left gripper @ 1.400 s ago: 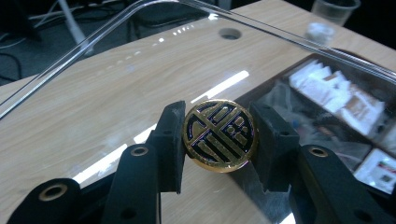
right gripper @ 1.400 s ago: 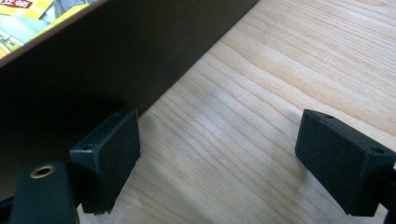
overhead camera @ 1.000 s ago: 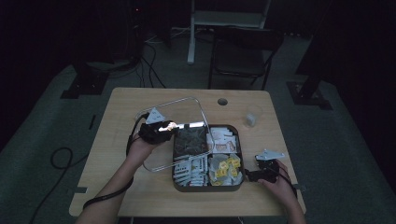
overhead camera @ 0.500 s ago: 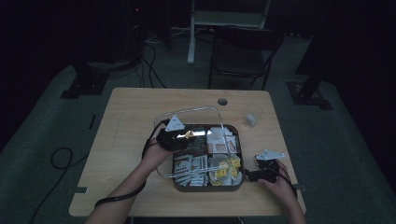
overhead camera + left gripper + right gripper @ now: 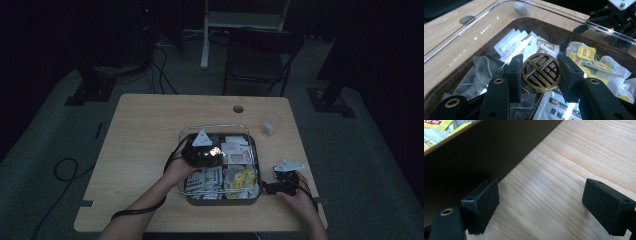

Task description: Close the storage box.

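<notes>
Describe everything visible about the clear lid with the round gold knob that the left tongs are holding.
The clear plastic lid is a rounded rectangle with a raised glossy rim that catches reflections. At its centre sits a round gold-and-black patterned knob, clamped on both sides by the black jaws of the left tongs. The lid lies over the dark compartmented box, roughly level; whether it is fully seated cannot be told. Tea bags and sachets show through it.
</notes>
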`<control>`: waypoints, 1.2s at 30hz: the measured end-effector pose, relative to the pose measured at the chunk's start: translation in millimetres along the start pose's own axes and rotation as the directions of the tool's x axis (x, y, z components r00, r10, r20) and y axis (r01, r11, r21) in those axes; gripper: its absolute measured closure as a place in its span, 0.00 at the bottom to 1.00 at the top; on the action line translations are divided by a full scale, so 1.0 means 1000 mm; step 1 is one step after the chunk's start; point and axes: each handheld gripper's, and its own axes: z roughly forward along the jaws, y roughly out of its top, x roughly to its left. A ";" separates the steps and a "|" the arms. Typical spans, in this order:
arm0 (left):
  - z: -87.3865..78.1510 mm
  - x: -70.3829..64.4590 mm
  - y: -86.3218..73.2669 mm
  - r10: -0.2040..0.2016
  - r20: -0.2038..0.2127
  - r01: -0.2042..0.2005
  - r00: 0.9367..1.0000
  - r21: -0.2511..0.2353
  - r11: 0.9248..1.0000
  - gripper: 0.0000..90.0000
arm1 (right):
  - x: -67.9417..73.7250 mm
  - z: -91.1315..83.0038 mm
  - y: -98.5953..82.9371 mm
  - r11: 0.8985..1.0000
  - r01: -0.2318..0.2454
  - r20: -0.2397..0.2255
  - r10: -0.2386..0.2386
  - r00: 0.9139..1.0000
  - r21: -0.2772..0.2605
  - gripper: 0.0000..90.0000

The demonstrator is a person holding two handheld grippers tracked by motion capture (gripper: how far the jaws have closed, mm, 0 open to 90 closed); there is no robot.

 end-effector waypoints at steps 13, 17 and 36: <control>0.021 -0.006 -0.004 0.010 0.028 -0.011 1.000 0.040 0.999 0.66 | 0.000 0.000 0.000 1.000 0.002 0.000 -0.002 1.000 0.000 0.15; 0.026 -0.006 -0.006 0.005 0.031 -0.007 0.999 0.055 0.998 0.66 | 0.000 0.000 0.000 1.000 0.002 0.001 -0.002 1.000 0.000 0.15; 0.037 -0.007 -0.008 0.005 0.064 -0.011 0.998 0.087 0.996 0.66 | 0.000 0.000 0.000 1.000 0.003 0.001 -0.003 1.000 -0.001 0.15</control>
